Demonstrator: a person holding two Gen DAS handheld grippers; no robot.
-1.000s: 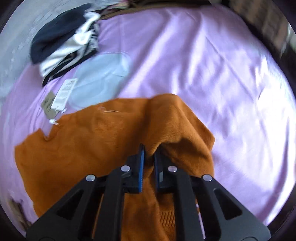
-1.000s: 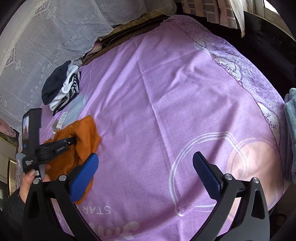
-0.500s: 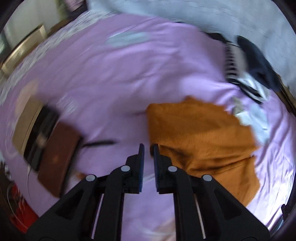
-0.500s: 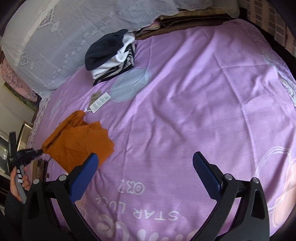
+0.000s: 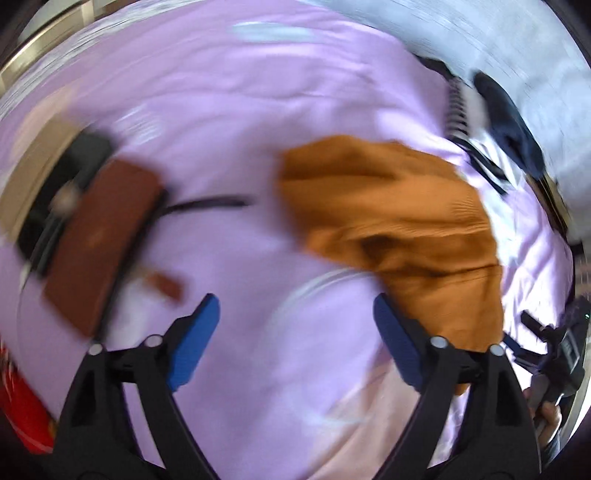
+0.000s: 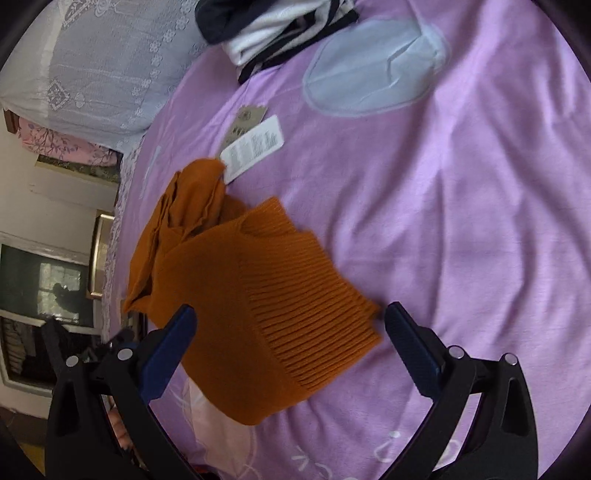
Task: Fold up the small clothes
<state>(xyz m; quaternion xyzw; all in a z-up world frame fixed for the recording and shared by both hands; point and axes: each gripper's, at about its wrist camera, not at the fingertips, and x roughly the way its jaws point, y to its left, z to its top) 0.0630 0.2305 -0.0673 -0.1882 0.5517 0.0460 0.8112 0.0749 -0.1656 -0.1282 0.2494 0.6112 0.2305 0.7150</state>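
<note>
The left gripper (image 5: 295, 336), clamped shut half a second ago, now stands spread wide over bare sheet, its grip on the orange sweater (image 6: 255, 317) gone. The right gripper (image 6: 290, 341) now hovers directly over the sweater's ribbed hem, formerly far off.

I count one orange sweater (image 6: 255, 314) on one purple sheet (image 6: 461, 221), two paper tags (image 6: 255, 144) at its edge, and one pile of dark and striped clothes (image 6: 280, 26). One brown case (image 5: 99, 236) lies off to my left side. My own two grippers (image 5: 295, 343) (image 6: 291, 347) both gape wide.
</note>
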